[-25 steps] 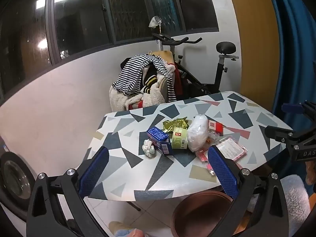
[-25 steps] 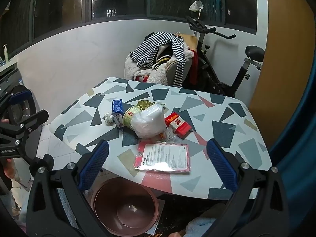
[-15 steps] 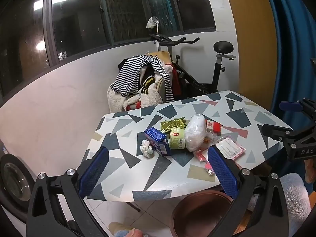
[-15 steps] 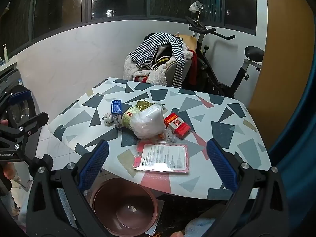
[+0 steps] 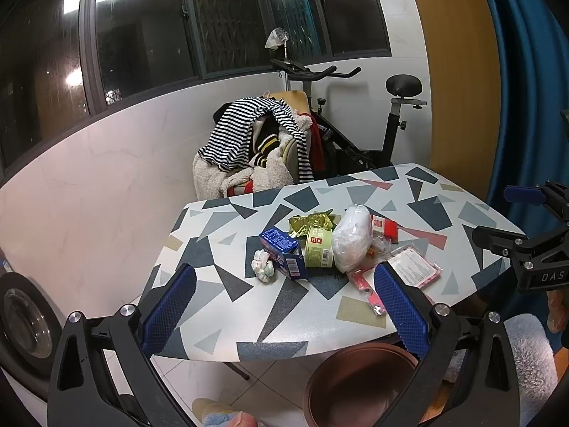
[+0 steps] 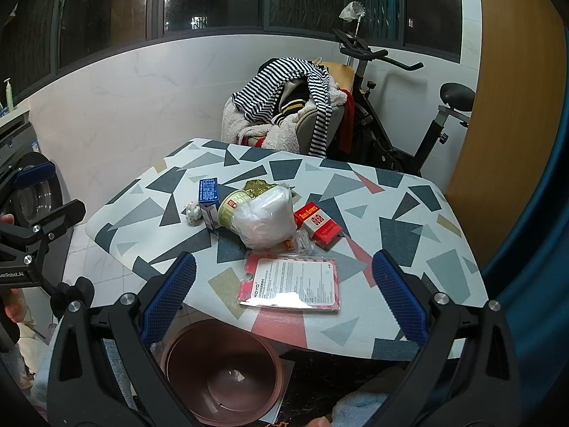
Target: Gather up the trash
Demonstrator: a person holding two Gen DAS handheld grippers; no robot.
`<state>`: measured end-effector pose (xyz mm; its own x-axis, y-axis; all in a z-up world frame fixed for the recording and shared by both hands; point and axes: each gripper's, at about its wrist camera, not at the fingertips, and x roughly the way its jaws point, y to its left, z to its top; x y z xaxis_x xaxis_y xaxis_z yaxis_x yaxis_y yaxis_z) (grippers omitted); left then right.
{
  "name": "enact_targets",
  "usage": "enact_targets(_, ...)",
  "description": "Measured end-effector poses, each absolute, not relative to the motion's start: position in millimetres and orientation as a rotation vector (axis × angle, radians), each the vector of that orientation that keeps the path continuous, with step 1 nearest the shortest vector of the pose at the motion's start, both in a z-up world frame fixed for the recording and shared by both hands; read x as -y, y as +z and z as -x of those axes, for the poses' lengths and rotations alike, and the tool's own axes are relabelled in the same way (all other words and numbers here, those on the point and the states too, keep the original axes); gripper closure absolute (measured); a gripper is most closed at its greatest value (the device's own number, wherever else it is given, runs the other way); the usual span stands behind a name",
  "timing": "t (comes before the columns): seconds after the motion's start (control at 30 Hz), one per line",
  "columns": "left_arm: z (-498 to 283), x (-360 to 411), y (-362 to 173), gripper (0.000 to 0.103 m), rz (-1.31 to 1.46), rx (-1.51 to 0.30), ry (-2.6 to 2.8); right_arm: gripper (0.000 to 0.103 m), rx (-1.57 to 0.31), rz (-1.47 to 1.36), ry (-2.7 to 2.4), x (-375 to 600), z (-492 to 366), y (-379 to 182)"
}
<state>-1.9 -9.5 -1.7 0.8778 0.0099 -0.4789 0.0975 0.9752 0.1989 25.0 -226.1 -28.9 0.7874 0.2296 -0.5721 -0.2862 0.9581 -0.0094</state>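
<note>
Both the left tongs (image 5: 284,306) and right tongs (image 6: 284,295) were held wide open, empty. The trash (image 6: 263,219) was heaped mid-worktop (image 6: 409,235), ahead; the flat packet (image 6: 295,283) lay nearest the right tongs.

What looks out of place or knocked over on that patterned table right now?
The instant noodle cup lies tipped on its side, its gold foil lid peeled open, wedged between the blue box and a white plastic bag. The pink blister pack lies close to the table's near edge. Nothing looks spilled.
</note>
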Motion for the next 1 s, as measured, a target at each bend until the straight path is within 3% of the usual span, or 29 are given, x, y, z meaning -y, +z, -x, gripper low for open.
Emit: enact_targets(1.0, 2.6, 9.4, -4.5, 0.005, -0.216, -0.501, -0.047, 0.006, -0.607, 0.105, 0.275, 222.9, -25.0, -33.3)
